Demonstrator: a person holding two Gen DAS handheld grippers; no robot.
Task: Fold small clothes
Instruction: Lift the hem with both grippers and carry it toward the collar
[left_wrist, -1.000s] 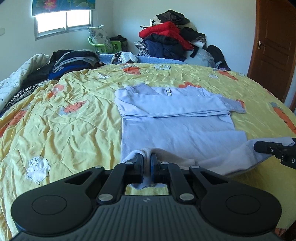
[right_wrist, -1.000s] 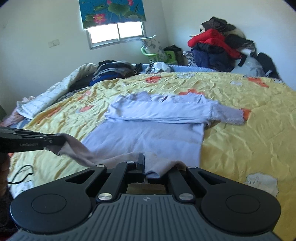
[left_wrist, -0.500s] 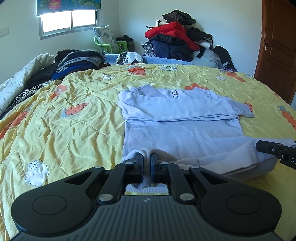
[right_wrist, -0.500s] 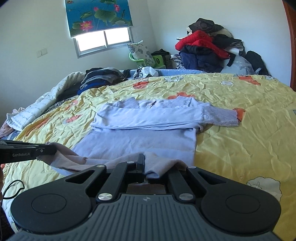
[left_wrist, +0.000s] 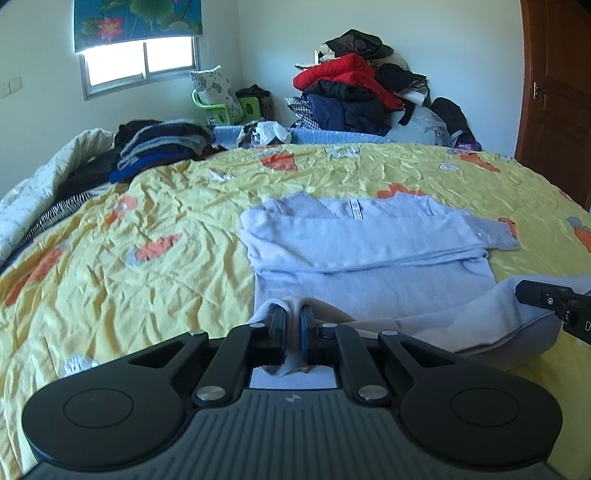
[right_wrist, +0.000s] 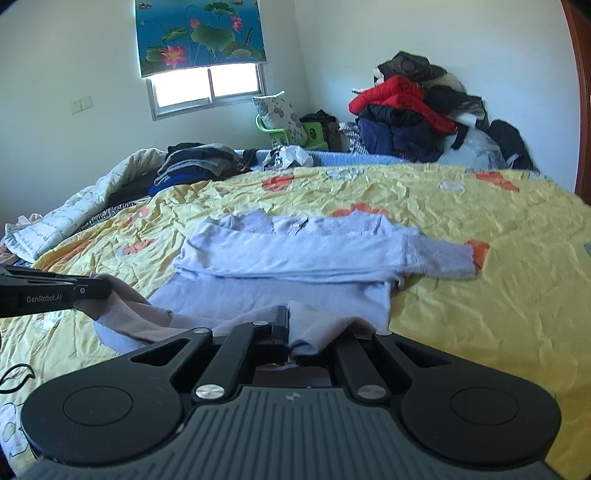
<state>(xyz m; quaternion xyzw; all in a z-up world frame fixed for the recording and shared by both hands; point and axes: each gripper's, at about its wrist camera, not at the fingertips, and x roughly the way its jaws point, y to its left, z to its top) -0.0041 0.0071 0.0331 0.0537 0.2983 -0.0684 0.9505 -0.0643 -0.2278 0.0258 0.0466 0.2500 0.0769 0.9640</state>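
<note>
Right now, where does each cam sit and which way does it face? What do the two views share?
Left wrist: on the left gripper, tilted down across the yellow bedspread toward the window wall; its jaws pinch the hem of the light blue top; right gripper enters at the right edge.
Right wrist: on the right gripper, same heading, jaws shut on the hem; left gripper enters from the left.
Shared: top, bedspread, window, red jacket pile.
</note>
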